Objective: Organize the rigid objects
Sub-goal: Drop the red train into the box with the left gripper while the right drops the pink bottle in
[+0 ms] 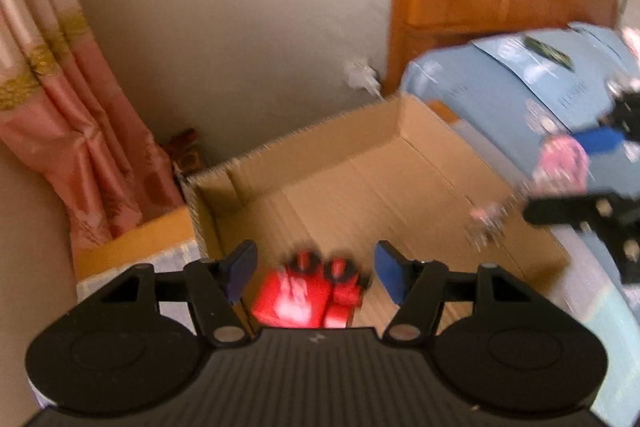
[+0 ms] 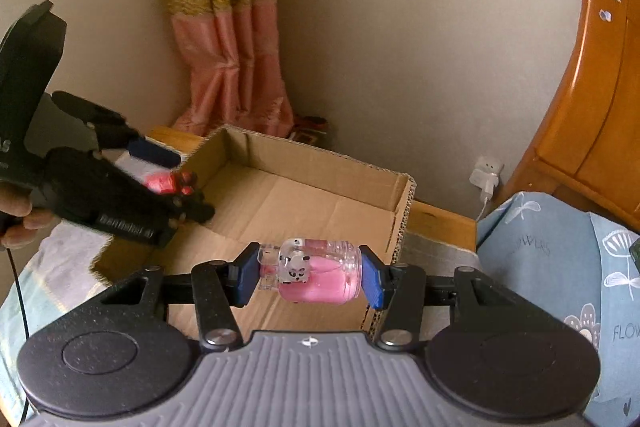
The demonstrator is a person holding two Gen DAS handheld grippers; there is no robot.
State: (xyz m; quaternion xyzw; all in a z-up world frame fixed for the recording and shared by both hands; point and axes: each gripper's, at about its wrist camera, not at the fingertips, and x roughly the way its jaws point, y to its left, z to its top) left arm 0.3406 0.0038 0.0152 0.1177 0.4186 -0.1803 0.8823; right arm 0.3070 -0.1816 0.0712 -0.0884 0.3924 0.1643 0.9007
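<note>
Left wrist view: the left gripper [image 1: 316, 273] was seen with jaws parted, clear of the red toy [image 1: 308, 297] lying blurred between them over the cardboard box [image 1: 360, 131]; release was judged in hand. The pink jar [image 2: 316, 273] was held clamped crosswise in the right gripper [image 2: 310, 275] just short of the box rim. Carrying forward over the box and lowering before release were judged necessary.
</note>
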